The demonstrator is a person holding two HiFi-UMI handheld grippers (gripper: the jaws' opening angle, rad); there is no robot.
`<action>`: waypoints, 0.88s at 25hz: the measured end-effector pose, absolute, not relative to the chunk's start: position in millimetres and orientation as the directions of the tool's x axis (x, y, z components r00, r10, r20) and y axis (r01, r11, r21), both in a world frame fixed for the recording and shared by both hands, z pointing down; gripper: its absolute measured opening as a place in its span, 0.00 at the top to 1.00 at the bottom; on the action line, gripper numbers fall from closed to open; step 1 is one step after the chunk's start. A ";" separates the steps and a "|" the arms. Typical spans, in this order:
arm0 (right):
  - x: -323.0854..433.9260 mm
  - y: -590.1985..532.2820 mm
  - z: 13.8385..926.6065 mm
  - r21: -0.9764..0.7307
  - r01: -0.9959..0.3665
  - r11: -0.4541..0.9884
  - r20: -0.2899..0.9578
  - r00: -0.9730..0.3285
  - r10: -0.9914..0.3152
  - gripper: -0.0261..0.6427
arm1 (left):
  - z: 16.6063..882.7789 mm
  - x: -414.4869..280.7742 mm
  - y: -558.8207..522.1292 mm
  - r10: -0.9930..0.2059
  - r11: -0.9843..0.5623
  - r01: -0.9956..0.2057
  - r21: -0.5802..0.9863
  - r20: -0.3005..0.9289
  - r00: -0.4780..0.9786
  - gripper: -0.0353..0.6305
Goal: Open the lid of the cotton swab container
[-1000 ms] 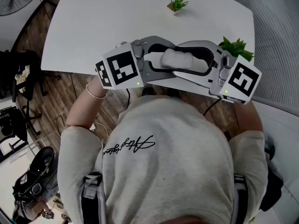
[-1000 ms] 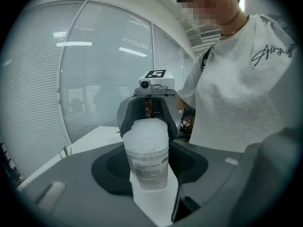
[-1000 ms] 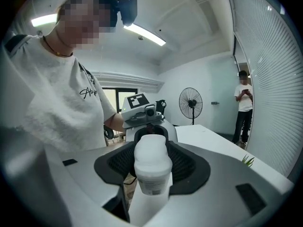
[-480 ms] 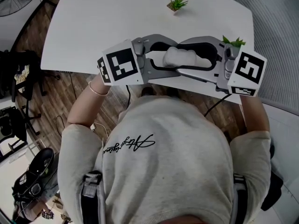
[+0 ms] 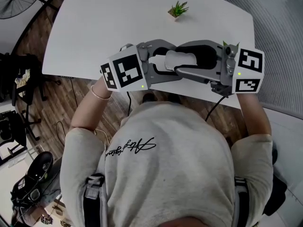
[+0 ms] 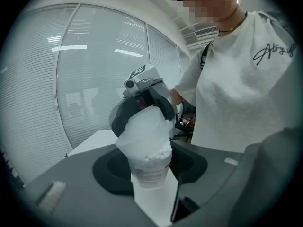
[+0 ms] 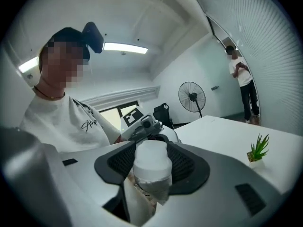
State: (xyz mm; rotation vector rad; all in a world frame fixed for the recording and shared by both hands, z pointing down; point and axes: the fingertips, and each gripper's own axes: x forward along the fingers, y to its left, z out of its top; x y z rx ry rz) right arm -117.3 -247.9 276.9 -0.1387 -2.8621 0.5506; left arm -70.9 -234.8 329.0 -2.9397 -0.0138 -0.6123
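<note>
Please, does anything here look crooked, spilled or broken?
Yes: the translucent white plastic lid sits tilted on the clear round cotton swab container, lifted at one side so the swab tips show in the gap. No spill is visible.

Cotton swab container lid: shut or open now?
Partly open: the lid tilts off the container, white swab tips showing under its raised edge in the left gripper view.

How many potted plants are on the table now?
2. A small green potted plant stands near the white table's far edge. A second green plant peeks out at its right edge, mostly hidden; others may be concealed.
</note>
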 end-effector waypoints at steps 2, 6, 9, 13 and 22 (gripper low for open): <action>-115.7 -249.3 282.5 -0.292 0.036 0.956 0.219 -0.970 0.103 0.64 | 334.1 -69.2 -238.6 -0.031 -0.993 0.018 -0.115 0.412 0.911 0.65; -115.2 -252.9 287.6 -0.188 -0.013 0.982 0.232 -0.972 0.032 0.61 | 340.7 -71.3 -242.0 -0.050 -0.996 -0.015 -0.087 0.421 0.906 0.65; -115.0 -254.4 282.5 -0.165 -0.039 0.986 0.202 -0.979 -0.005 0.61 | 341.9 -72.7 -241.3 -0.063 -0.996 -0.033 -0.078 0.424 0.904 0.65; -112.5 -259.4 269.7 -0.148 -0.091 0.985 0.136 -0.988 -0.070 0.69 | 346.6 -74.4 -239.5 -0.079 -0.995 -0.046 -0.086 0.443 0.893 0.65; -116.3 -270.5 265.2 -0.178 -0.134 0.975 0.054 -0.991 -0.126 0.73 | 350.5 -79.0 -239.8 -0.101 -0.994 -0.071 -0.084 0.430 0.897 0.65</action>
